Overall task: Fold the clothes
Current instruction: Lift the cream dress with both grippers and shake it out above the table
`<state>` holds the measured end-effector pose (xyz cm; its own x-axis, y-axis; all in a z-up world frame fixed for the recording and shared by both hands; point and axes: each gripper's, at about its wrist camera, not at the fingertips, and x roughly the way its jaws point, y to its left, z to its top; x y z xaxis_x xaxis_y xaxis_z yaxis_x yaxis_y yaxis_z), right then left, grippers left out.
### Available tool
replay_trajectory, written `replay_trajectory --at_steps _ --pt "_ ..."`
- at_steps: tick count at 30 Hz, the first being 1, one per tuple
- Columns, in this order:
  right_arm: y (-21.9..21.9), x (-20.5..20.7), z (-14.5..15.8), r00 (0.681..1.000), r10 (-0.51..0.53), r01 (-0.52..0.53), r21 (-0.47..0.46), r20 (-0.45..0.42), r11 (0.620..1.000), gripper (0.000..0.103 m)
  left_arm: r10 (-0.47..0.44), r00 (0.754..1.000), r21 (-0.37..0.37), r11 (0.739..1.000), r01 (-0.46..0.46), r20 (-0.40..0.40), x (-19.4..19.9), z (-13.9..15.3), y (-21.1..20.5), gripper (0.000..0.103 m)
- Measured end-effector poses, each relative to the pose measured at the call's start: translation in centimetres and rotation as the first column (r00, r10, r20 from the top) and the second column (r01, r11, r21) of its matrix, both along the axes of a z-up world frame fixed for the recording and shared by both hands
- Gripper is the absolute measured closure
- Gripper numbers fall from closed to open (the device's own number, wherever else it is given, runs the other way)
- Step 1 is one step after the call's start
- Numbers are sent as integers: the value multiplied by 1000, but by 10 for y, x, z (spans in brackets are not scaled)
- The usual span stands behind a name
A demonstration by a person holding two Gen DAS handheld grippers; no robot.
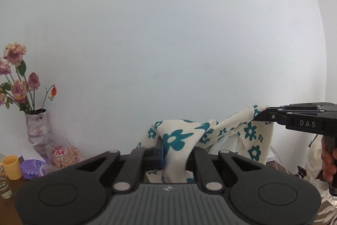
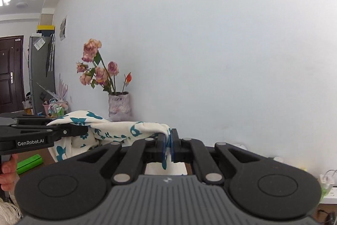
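Note:
A cream garment with teal flowers (image 1: 229, 132) hangs in the air, stretched between both grippers in front of a pale wall. My left gripper (image 1: 175, 153) is shut on a bunched fold of it, and cloth spills down between its fingers. In the left wrist view the right gripper (image 1: 267, 112) comes in from the right, shut on the garment's far corner. The right wrist view has my right gripper (image 2: 169, 140) shut on a thin edge of the garment (image 2: 118, 129) between blue pads. There the left gripper (image 2: 84, 130) enters from the left, clamped on the other end.
A vase of dried roses (image 1: 36, 125) stands against the wall at the left, with a snack bag (image 1: 63, 154), a purple packet (image 1: 32, 169), a yellow cup (image 1: 11, 167) and a glass (image 1: 4, 185) on the brown table. A hand (image 1: 327, 163) grips the right handle. A green roll (image 2: 28, 163) lies low left.

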<state>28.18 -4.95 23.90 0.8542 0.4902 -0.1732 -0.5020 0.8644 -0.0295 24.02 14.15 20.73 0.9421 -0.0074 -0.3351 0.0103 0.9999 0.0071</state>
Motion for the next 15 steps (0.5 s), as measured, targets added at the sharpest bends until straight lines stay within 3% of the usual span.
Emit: replay_trajectory --at_steps 4,8,11,13,15 --pt "-58 -59 1 998 -56 59 -94 38 994 100 -66 992 40 997 70 -107 6 -32 -47 95" --pt "-92 -83 -37 991 -107 92 -172 -85 981 100 -126 969 72 987 144 -214 12 -65 -93 91" --pt "-106 -80 -77 971 -120 83 -177 -206 981 100 -166 941 91 975 201 -295 17 -89 -128 89" --pt "-115 -77 -104 950 -126 76 -179 -286 981 99 -186 919 101 967 234 -347 19 -106 -150 82" --pt "-122 -75 -127 928 -125 68 -172 -350 983 100 -149 914 93 976 198 -376 14 -117 -147 65"
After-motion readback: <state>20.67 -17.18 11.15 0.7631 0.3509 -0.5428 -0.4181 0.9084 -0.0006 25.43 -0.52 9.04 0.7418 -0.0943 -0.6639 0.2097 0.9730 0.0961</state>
